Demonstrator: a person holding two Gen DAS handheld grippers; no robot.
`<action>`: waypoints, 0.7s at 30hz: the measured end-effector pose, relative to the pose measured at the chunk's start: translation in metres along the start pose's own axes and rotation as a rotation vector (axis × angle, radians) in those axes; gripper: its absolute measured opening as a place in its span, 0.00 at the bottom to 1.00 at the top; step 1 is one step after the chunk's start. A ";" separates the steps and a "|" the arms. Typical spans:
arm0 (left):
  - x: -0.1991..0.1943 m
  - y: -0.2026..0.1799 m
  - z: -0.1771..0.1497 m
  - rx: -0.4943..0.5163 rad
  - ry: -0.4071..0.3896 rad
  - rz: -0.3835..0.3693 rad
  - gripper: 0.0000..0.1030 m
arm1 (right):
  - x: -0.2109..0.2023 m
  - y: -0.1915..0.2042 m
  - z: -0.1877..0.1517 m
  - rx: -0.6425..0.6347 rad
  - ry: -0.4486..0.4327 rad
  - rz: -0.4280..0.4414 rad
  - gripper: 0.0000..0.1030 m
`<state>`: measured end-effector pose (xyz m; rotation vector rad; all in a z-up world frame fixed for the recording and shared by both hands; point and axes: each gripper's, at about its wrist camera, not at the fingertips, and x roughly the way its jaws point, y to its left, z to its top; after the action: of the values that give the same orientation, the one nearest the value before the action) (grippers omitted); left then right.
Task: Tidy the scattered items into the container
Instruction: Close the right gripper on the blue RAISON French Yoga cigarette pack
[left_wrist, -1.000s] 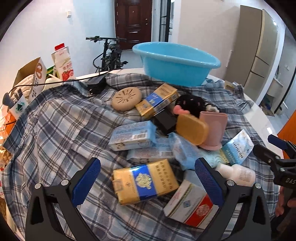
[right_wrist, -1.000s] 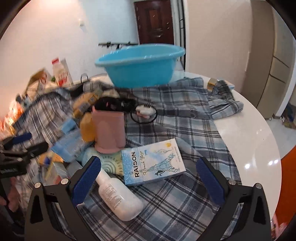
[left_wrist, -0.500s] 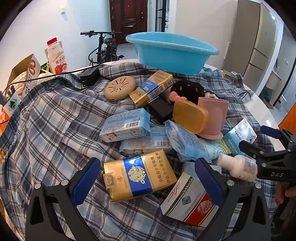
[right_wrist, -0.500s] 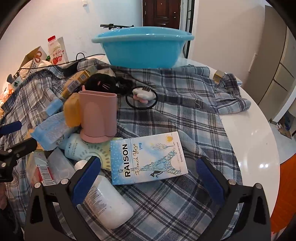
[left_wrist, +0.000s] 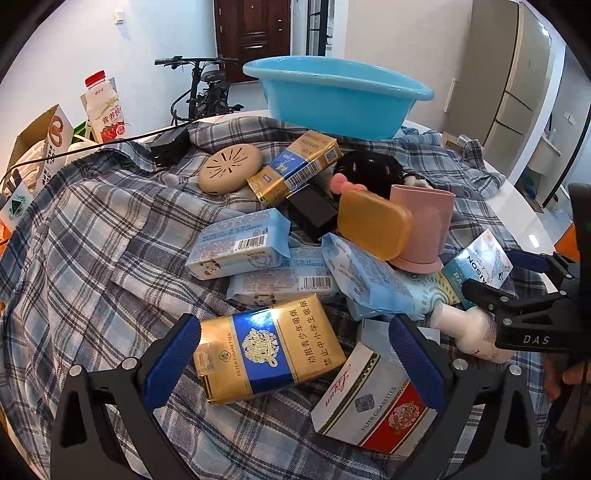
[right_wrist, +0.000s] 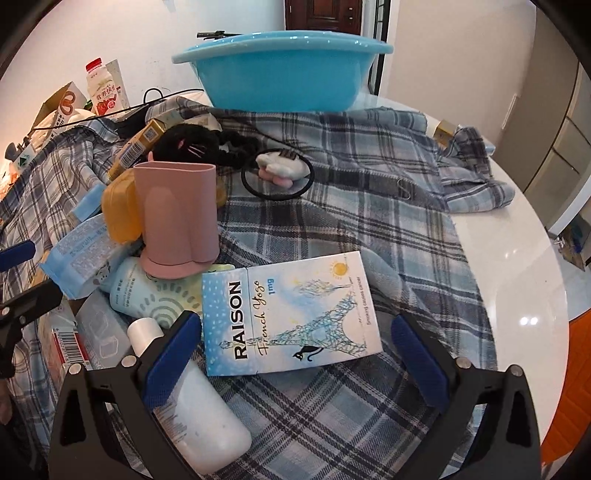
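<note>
1. While the left tool (left_wrist: 293, 354) hangs released low in the frame, its blue ribbed pads flank a glossy gold-and-blue cigarette carton (left_wrist: 267, 356), which lies flat on the plaid cloth (left_wrist: 96, 236).
2. Just right of that carton sits a white-and-red carton (left_wrist: 373, 410), partly behind the right-hand pad.
3. Soft, crinkled blue tissue packs (left_wrist: 240, 249) pile up at the frame's centre, beside a rounded orange soap case (left_wrist: 373, 229) that leans on a matte pink cup (left_wrist: 424, 225).
4. A round tan perforated disc (left_wrist: 229, 172) and a second gold carton (left_wrist: 295, 166) lie higher up, below the smooth blue plastic basin (left_wrist: 338, 99) at the top centre.
5. The right tool (right_wrist: 295, 350) is also spread wide, with a flat, pale-blue RAISON box (right_wrist: 291, 314) lying between its pads without visible contact.
6. A smooth white cylindrical bottle (right_wrist: 195, 402) lies at lower left of that view, partly under the left pad.
7. A black hair tie (right_wrist: 277, 177) with a fluffy white-pink ornament rests mid-frame on the cloth.
8. The glossy white worktop (right_wrist: 517, 280) curves along the right.
</note>
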<state>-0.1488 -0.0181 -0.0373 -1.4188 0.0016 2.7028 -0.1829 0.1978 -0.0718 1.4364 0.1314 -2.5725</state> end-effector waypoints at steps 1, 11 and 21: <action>0.000 0.000 0.000 0.001 0.000 -0.001 1.00 | 0.001 0.000 0.000 -0.002 0.002 -0.004 0.99; 0.004 -0.001 -0.001 0.002 0.013 -0.005 1.00 | 0.007 -0.001 0.003 0.017 0.010 0.012 0.99; 0.006 0.002 -0.002 -0.008 0.018 -0.003 1.00 | 0.005 -0.003 0.000 0.040 -0.008 0.022 0.99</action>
<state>-0.1503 -0.0193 -0.0435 -1.4436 -0.0103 2.6910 -0.1857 0.2002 -0.0759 1.4324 0.0629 -2.5770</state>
